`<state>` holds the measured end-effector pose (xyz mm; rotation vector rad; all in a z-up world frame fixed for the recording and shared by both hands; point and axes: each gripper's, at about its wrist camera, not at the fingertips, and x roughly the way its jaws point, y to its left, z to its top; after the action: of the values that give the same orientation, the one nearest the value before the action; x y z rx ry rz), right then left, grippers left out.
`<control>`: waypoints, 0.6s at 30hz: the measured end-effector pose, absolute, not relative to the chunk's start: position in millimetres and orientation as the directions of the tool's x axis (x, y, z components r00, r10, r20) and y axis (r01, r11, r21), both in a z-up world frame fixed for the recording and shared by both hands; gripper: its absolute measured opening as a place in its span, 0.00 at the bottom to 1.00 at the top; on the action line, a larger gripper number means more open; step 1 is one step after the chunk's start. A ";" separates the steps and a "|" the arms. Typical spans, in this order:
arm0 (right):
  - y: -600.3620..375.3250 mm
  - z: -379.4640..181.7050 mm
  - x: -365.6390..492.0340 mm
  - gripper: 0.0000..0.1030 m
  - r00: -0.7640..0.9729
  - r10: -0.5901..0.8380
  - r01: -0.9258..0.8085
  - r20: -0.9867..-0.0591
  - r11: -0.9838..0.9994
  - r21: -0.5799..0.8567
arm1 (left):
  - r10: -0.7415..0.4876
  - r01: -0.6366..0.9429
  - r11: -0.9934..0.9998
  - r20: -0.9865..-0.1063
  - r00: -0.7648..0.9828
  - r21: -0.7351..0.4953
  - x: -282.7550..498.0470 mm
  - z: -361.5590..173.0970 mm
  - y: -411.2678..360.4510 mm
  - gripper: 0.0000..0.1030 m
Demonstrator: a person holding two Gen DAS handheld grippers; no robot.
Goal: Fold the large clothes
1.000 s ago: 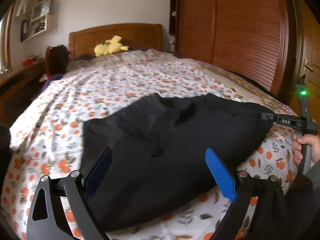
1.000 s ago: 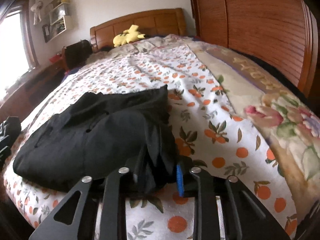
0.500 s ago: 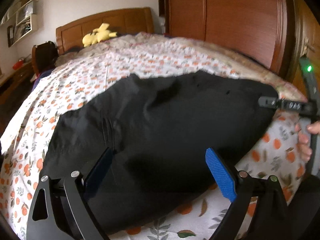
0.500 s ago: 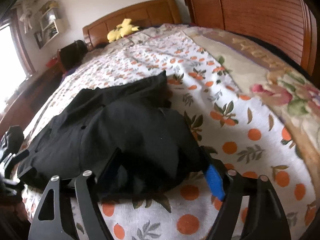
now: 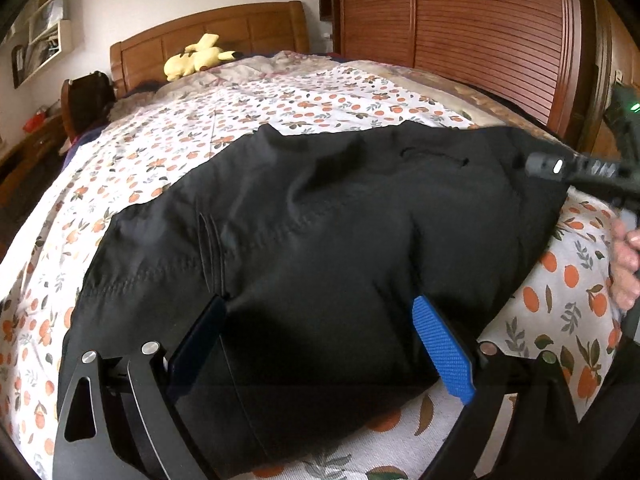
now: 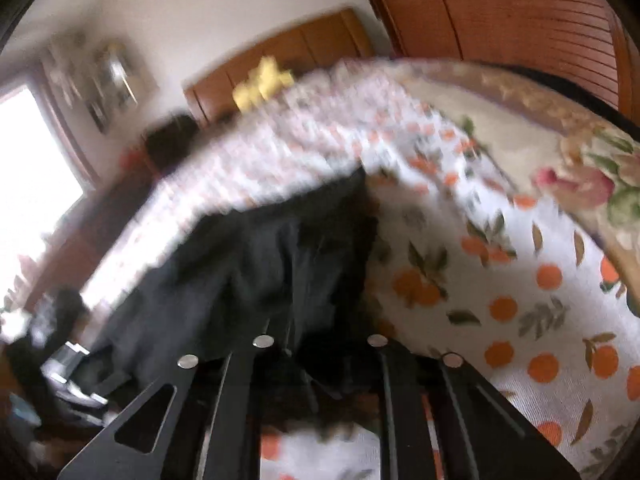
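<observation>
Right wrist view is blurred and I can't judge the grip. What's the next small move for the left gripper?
Probably close the left gripper on the near edge of the black garment: its fingers are spread wide with cloth between them. The right gripper looks closed on its corner, so both ends could then be lifted together.

The garment (image 5: 320, 240) lies across the near end of the bed (image 5: 280, 96), with the plush toy (image 5: 198, 56) far behind by the headboard (image 5: 224, 28) and the wardrobe (image 5: 460, 20) to the right.
</observation>
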<state>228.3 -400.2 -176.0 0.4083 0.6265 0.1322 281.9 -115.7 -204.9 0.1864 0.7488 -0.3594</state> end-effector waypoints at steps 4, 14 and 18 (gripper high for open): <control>-386.3 -159.4 222.4 0.09 0.842 0.238 -0.041 -0.484 0.923 0.383 | -0.252 0.384 0.923 -0.693 0.675 0.038 281.1 -205.0 -115.6 0.93; -346.5 -131.0 225.6 0.08 0.866 0.274 -0.139 -0.418 0.935 0.325 | -0.264 0.376 0.926 -0.656 0.707 0.033 270.6 -186.9 -98.3 0.93; -315.8 -115.9 220.7 0.07 0.864 0.303 -0.200 -0.403 0.939 0.278 | -0.274 0.362 0.932 -0.628 0.728 0.013 260.3 -170.6 -76.1 0.93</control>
<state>220.7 -315.8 -115.9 0.2314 0.4579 0.2664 260.3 -76.1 -170.6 0.1375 0.6691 -0.3513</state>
